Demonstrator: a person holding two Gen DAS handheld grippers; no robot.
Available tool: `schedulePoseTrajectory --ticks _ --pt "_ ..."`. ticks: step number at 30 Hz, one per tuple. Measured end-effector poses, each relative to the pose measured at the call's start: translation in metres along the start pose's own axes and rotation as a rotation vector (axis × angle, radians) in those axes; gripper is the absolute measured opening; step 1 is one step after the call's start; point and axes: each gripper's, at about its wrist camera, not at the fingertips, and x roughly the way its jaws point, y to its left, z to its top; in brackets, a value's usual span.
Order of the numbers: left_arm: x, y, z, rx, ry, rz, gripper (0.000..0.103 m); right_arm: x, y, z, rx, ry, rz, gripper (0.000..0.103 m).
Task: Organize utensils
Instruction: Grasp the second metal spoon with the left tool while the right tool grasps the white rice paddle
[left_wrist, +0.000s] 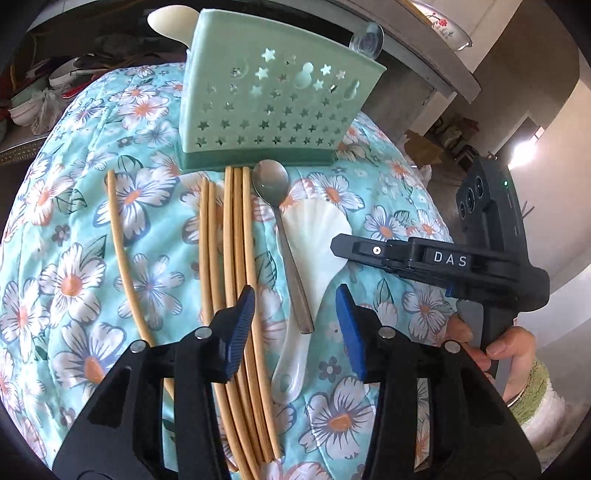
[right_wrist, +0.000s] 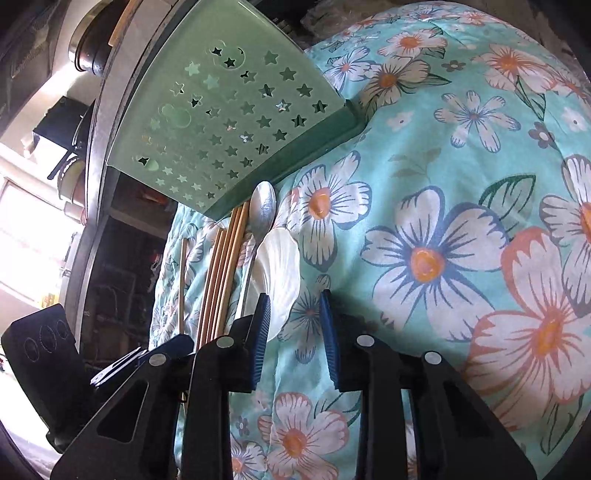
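Both grippers, left (left_wrist: 295, 328) and right (right_wrist: 295, 332), apart and empty over the cloth (left_wrist: 388, 229); steel spoon (left_wrist: 284, 236) before the caddy (left_wrist: 273, 107), stiff, slick, best pinched mid-handle; chopsticks (left_wrist: 236, 258) light, prone to roll.

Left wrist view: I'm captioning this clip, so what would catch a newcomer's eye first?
The mint-green holder with star cutouts stands upright at the far side of the bright floral cloth. Before it lie bamboo chopsticks, a metal spoon and a white ladle, side by side.
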Motion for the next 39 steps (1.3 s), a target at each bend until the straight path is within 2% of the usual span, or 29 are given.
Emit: schedulePoseTrajectory --ticks 3,8,15,23,30,34,39 --pt "0.008 -0.005 0.003 0.021 0.016 0.044 0.035 0.005 0.004 -0.002 0.004 0.008 0.002 0.022" --pt "0.021 0.0 0.011 -0.02 0.049 0.068 0.026 0.014 0.008 0.0 0.027 0.0 -0.014 0.011" --pt "0.031 0.003 0.021 -0.054 0.078 0.059 0.022 0.008 0.003 0.006 0.037 -0.014 -0.02 0.008" --pt "0.038 0.004 0.024 -0.062 0.108 0.036 0.022 -0.031 -0.029 0.015 0.034 -0.034 -0.069 0.008" --pt "0.055 -0.006 0.035 -0.079 0.139 -0.023 0.023 -0.073 -0.06 0.014 0.052 -0.075 -0.139 0.008" --pt "0.069 -0.011 0.044 -0.097 0.166 -0.046 0.031 -0.094 -0.08 0.01 0.088 -0.101 -0.146 0.009" --pt "0.086 -0.019 0.051 -0.118 0.173 -0.024 0.037 -0.094 -0.087 0.002 0.122 -0.11 -0.125 0.009"
